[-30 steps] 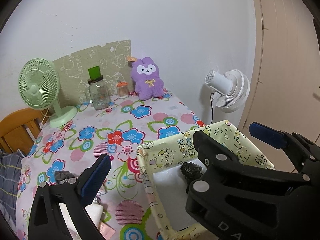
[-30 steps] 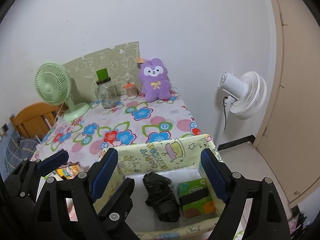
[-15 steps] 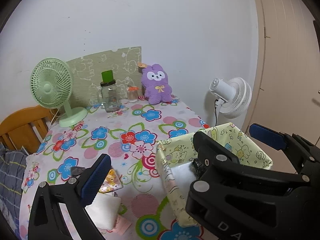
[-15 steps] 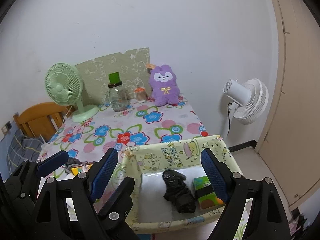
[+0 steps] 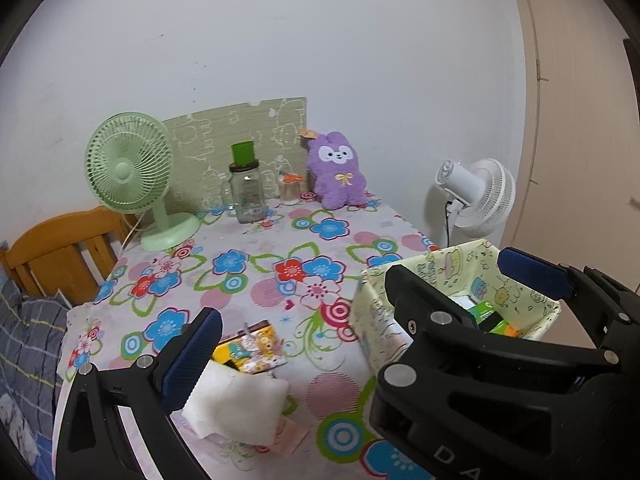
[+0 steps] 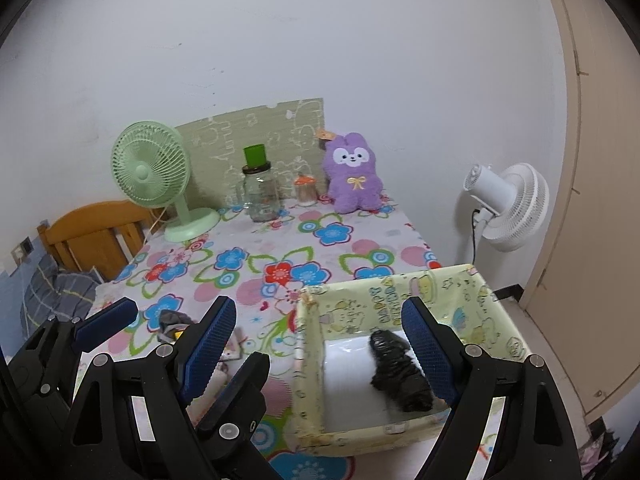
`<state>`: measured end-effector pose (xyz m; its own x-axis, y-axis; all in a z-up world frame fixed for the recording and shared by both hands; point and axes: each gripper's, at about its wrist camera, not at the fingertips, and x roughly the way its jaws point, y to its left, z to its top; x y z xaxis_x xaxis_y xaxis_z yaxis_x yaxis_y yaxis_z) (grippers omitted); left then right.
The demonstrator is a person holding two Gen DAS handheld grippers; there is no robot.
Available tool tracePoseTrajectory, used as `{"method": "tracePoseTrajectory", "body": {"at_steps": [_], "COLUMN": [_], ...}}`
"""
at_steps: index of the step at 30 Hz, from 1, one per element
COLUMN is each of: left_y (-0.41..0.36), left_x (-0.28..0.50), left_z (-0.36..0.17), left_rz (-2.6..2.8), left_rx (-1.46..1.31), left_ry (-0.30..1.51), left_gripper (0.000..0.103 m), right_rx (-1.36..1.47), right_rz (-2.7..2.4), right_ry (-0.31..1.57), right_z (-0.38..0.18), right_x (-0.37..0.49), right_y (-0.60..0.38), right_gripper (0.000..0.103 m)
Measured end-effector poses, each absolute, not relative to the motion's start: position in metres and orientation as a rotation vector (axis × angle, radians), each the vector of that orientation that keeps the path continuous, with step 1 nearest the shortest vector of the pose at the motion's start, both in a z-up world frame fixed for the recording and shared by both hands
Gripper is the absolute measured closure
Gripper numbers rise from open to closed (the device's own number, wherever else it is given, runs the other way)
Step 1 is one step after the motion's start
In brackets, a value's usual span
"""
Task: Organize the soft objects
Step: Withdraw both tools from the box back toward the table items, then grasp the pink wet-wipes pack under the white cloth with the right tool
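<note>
Both grippers wide, empty: left gripper (image 5: 360, 300), right gripper (image 6: 320, 344). Black bundle (image 6: 396, 372) in box (image 6: 400, 288) partly hidden; green pack (image 5: 486, 312) mostly hidden.

White pad (image 5: 240, 404) lies beside yellow box (image 5: 456, 276) on floral table (image 5: 256, 280)

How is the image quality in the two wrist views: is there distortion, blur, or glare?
Left wrist view: strong fisheye bending, the door frame curves, the corners are black; the purple plush rabbit is sharp. Right wrist view: the same curved edges; soft, even light with weak shadows; a pale glare on the white floor of the yellow box beside the black bundle; no motion blur.
</note>
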<state>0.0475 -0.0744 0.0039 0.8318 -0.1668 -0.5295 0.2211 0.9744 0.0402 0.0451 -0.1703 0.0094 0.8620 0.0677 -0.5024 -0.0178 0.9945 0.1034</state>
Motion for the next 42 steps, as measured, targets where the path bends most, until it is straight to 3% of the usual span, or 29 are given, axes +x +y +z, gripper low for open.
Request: {"method": "tracePoseTrajectory", "body": {"at_steps": [42], "left_y": [0.022], "left_x": [0.037], "left_z": [-0.073], "left_rz": [-0.020], "left_rx": [0.010], "left_ry": [0.701], "left_gripper": [0.001], "right_rx": [0.047], "right_rz": [0.247], "right_ry": [0.678], "right_z": [-0.066], "right_x": [0.056], "right_y": [-0.072], "right_gripper": [0.016]}}
